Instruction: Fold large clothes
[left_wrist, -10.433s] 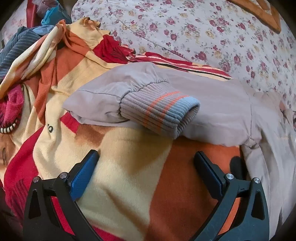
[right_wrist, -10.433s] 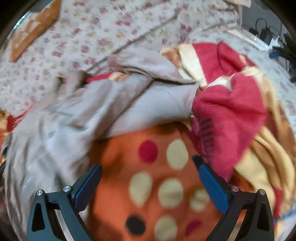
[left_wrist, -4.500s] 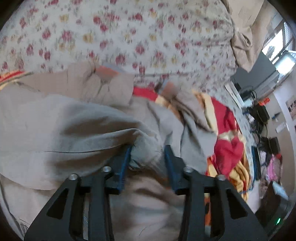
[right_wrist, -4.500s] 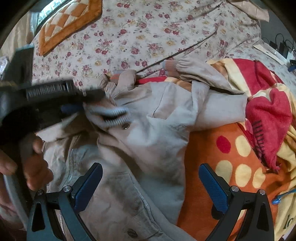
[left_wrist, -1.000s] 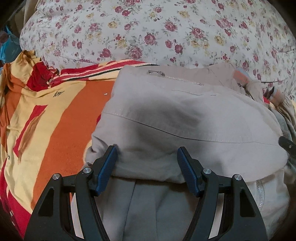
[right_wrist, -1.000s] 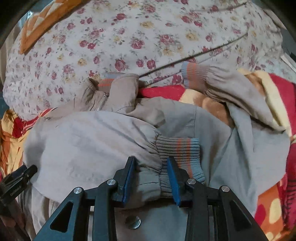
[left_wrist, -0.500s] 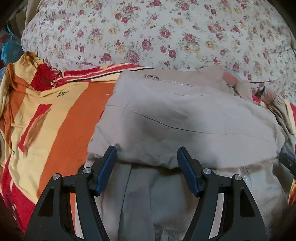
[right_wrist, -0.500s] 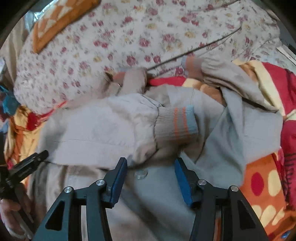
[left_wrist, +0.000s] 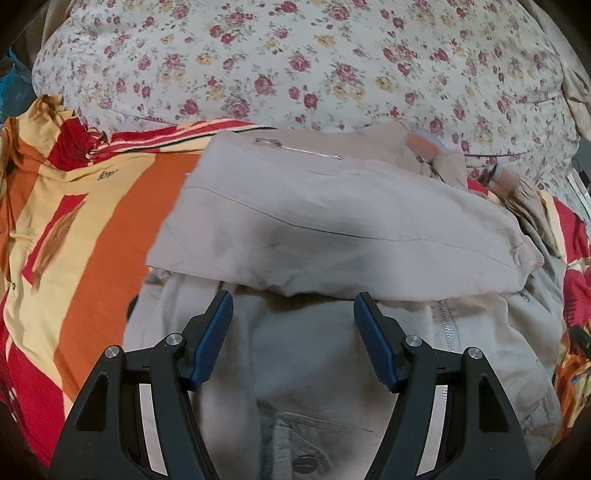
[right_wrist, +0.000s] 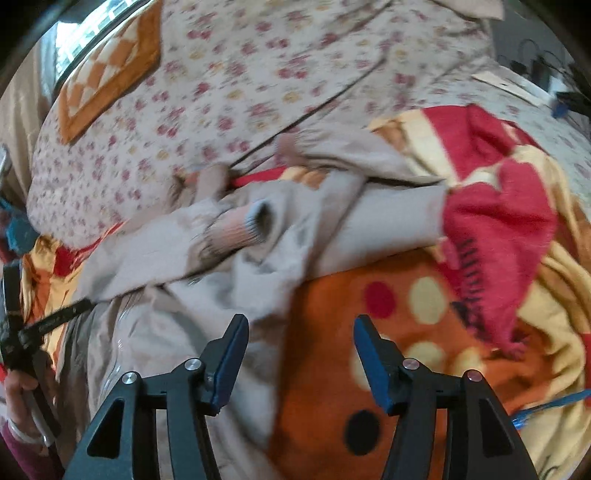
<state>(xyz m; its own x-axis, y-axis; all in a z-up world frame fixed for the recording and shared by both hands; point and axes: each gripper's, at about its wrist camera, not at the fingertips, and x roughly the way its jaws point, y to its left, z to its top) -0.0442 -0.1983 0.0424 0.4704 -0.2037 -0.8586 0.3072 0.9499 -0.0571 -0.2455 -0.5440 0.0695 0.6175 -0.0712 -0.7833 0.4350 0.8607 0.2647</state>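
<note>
Bed with floral quilt (left_wrist: 295, 66) and orange blanket (left_wrist: 92, 229) carries the job. Left wrist view: your beige jacket (left_wrist: 332, 229) lies on the blanket, one sleeve already folded flat across the chest, zipper front exposed below; left gripper (left_wrist: 293, 325) hovers over it, jaws standing apart, nothing between them. Right wrist view, blurred: right gripper (right_wrist: 299, 347) has just been opening, jaws apart and empty over the jacket's edge; the folded sleeve's ribbed cuff (right_wrist: 243, 225) rests loose on the chest. Far sleeve (right_wrist: 351, 151) sprawls unfolded toward the quilt. I'd judge one sleeve done; other sleeve and body folds left.
</note>
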